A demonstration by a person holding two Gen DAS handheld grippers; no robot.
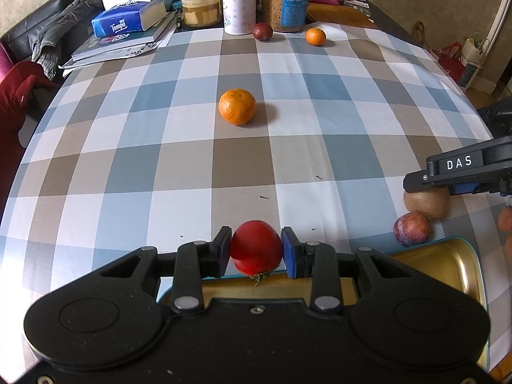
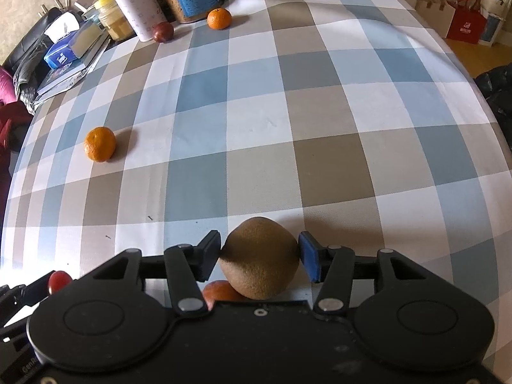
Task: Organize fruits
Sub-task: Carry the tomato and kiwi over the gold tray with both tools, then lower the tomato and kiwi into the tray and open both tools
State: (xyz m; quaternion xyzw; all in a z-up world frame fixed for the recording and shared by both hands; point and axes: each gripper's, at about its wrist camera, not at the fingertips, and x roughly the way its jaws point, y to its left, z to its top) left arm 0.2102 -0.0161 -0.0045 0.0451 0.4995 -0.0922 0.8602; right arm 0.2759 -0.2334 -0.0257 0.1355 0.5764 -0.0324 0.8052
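The left hand-held gripper (image 1: 256,251) is clamped on a red tomato (image 1: 256,246) above the near gold tin (image 1: 448,262); the right hand-held gripper (image 2: 260,256) stands apart around a kiwi (image 2: 260,257), a gap showing at the right pad; a mandarin (image 1: 237,106) sits mid-tabletop (image 1: 160,160), a plum (image 1: 411,228) beside the tin.

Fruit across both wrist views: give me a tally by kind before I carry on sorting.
Mandarins: 2
Plums: 2
Kiwi: 1
Tomato: 1
Total: 6
Not counted: a partly hidden orange-red fruit beneath the kiwi, kind unclear.
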